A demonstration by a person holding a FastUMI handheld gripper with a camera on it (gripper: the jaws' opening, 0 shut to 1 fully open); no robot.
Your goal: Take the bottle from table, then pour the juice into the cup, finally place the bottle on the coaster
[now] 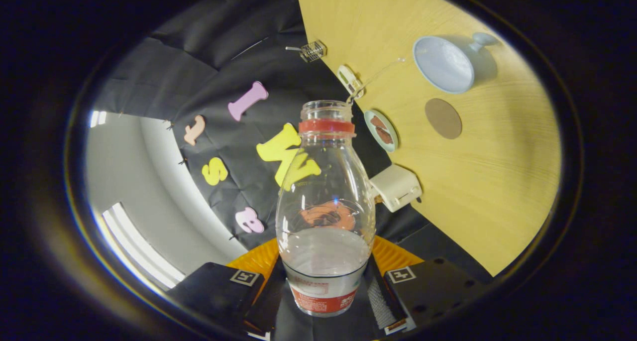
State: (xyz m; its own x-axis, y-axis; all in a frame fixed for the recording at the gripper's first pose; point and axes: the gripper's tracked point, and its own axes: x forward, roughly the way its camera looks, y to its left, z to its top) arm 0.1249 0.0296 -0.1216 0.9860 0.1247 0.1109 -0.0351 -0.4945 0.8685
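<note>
- Claw (326, 286): both fingers are closed against the lower body of the bottle (326, 201), one on each side at the label band. The grip sits low, which leaves the neck and mouth free for pouring.
- Bottle: clear plastic, cap off, a red ring below the open mouth. It stands out along the fingers, and the table (497, 191) runs slanted across the view beyond it, so the claw appears rolled to one side and the bottle lifted clear of the table.
- Contents: a pale band fills the lower part of the bottle, probably the juice, though the curved plastic and glare make the level hard to judge.
- Cup (444, 63): light blue, with a handle on its far side, standing on the table well beyond the bottle mouth and off to one side of it. Its opening faces the camera and looks empty. Judgement: the pour has not begun; the mouth is not yet over the rim.
- Coaster (443, 118): a brown disc, bare, just beside the cup on its nearer side, kept free as the final resting place.
- Other items along the table edge: a small dish (381, 130), a white box (396, 186), a wire basket (312, 51); all stand apart from the cup and coaster.
</note>
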